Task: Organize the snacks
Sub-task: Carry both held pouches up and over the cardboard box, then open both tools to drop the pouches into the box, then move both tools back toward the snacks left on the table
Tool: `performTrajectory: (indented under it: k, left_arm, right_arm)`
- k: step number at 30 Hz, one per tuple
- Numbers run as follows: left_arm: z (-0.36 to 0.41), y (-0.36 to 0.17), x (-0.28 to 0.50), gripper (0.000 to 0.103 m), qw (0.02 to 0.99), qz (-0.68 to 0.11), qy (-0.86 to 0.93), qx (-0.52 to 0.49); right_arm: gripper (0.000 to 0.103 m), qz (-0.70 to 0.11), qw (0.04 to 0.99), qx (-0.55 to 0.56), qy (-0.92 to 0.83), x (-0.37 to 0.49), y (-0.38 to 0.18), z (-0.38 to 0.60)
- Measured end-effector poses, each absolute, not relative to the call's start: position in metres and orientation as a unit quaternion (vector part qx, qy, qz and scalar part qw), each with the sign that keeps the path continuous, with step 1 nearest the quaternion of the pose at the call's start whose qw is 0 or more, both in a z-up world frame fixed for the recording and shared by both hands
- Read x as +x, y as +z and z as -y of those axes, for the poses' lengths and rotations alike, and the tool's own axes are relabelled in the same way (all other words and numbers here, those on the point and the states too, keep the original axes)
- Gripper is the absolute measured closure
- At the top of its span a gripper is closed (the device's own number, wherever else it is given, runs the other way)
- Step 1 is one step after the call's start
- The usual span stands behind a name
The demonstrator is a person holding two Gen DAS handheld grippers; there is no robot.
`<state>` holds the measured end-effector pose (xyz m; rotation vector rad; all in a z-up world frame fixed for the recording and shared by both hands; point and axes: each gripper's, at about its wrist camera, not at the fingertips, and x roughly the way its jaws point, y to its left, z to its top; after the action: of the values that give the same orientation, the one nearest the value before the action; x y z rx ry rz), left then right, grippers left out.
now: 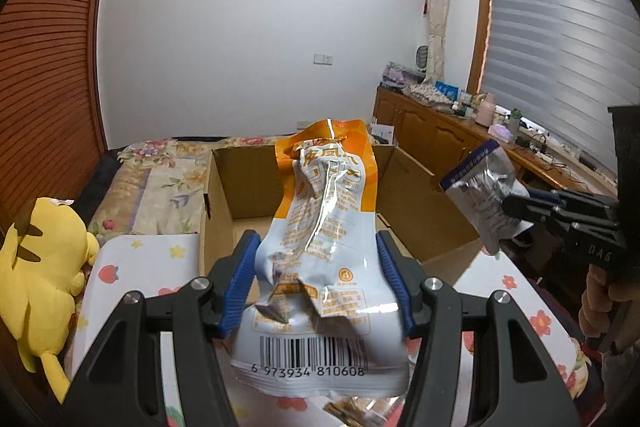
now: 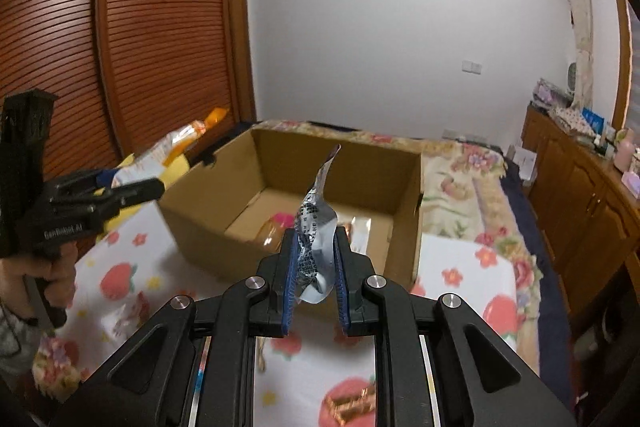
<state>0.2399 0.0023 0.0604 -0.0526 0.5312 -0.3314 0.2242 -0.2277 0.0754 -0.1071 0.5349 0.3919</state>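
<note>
Tools (image 1: 318, 267) (image 2: 316, 259): two, one packet (image 1: 320, 227) (image 2: 314, 227) each

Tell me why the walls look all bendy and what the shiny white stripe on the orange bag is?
Left wrist view: the fisheye lens bows the wardrobe and window blind; the stripe on the orange snack bag is glare. Right wrist view: same bending, and the cardboard box and floral tablecloth look blurred.

Both tools are matte black plastic; the left gripper (image 1: 316, 279) has ribbed blue pads (image 1: 236, 291) inside its fingers and silver screw heads (image 1: 200, 283) on the linkage arms behind them; the right gripper (image 2: 316, 275) matches it; white lettering marks each black handle; a grey sleeve cuff (image 2: 16, 343) sits behind the left handle.
</note>
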Motion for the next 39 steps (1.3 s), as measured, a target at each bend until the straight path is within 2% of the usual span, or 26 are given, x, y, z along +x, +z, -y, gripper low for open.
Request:
performTrajectory:
  k: [10,13,14,17,19,20,21,23,27,32,39]
  left_arm:
    - [0.003,0.041,0.274,0.044,0.944,-0.296,-0.144,-0.022]
    - [0.003,0.038,0.274,0.039,0.944,-0.297,-0.143,-0.024]
    - [0.002,0.038,0.274,0.034,0.945,-0.295,-0.141,-0.023]
    - [0.000,0.039,0.270,0.032,0.946,-0.292,-0.140,-0.022]
    - [-0.002,0.041,0.265,0.026,0.947,-0.287,-0.141,-0.024]
    - [-0.002,0.042,0.262,0.024,0.948,-0.284,-0.142,-0.023]
    - [-0.003,0.044,0.258,0.024,0.949,-0.280,-0.144,-0.021]
    - [-0.004,0.046,0.250,0.022,0.950,-0.276,-0.145,-0.017]
    - [-0.004,0.052,0.225,0.014,0.954,-0.258,-0.150,0.000]
    - [-0.008,0.047,0.199,0.013,0.955,-0.251,-0.160,0.018]
    - [-0.016,0.020,0.172,0.013,0.947,-0.277,-0.160,0.016]
  right_arm:
    - [0.089,-0.285,0.944,-0.054,0.159,0.275,0.059,0.211]
    - [0.088,-0.299,0.940,-0.053,0.157,0.282,0.047,0.210]
    - [0.088,-0.304,0.938,-0.051,0.157,0.282,0.042,0.210]
    - [0.087,-0.312,0.936,-0.048,0.158,0.284,0.034,0.211]
    - [0.082,-0.315,0.934,-0.043,0.164,0.284,0.031,0.213]
    - [0.074,-0.315,0.933,-0.039,0.167,0.283,0.030,0.215]
    - [0.071,-0.314,0.934,-0.037,0.168,0.281,0.030,0.216]
    - [0.071,-0.307,0.935,-0.034,0.175,0.274,0.033,0.218]
    - [0.069,-0.292,0.938,-0.019,0.185,0.252,0.038,0.223]
    - [0.066,-0.276,0.942,-0.016,0.192,0.213,0.038,0.233]
    - [0.053,-0.292,0.938,-0.022,0.186,0.177,0.014,0.247]
